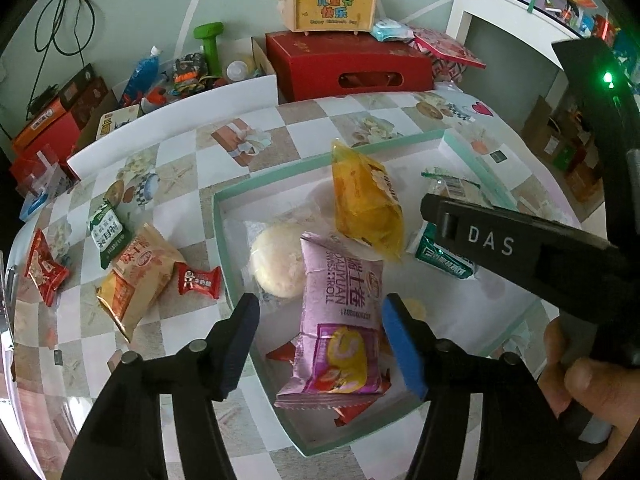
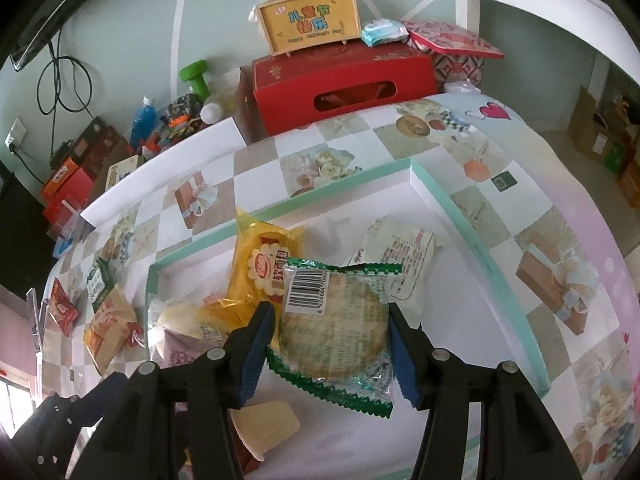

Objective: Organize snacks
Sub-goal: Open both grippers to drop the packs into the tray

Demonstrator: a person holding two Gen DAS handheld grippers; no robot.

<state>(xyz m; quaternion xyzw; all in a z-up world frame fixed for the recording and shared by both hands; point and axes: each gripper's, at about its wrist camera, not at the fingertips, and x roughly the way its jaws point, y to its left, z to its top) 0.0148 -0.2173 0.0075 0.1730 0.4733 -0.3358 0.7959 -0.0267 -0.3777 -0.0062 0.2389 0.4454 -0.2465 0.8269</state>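
A white box with a mint-green rim (image 1: 218, 216) (image 2: 472, 240) sits on the checked tablecloth and holds several snack packets. My left gripper (image 1: 320, 344) is open above the box's near left corner, its fingers either side of a pink Swiss-roll packet (image 1: 340, 320) that lies in the box. A round pale cake (image 1: 276, 264) and a yellow packet (image 1: 366, 204) (image 2: 268, 268) lie beside it. My right gripper (image 2: 332, 356) is shut on a green-edged clear biscuit packet (image 2: 340, 328) and holds it over the box. It also shows in the left wrist view (image 1: 440, 256).
Loose snacks lie on the cloth left of the box: a red candy (image 1: 200, 280), an orange-tan packet (image 1: 136, 276), a green packet (image 1: 108, 232), a red packet (image 1: 44, 268). A red carton (image 1: 348, 64) with a yellow gift box (image 1: 334, 4) stands behind the table.
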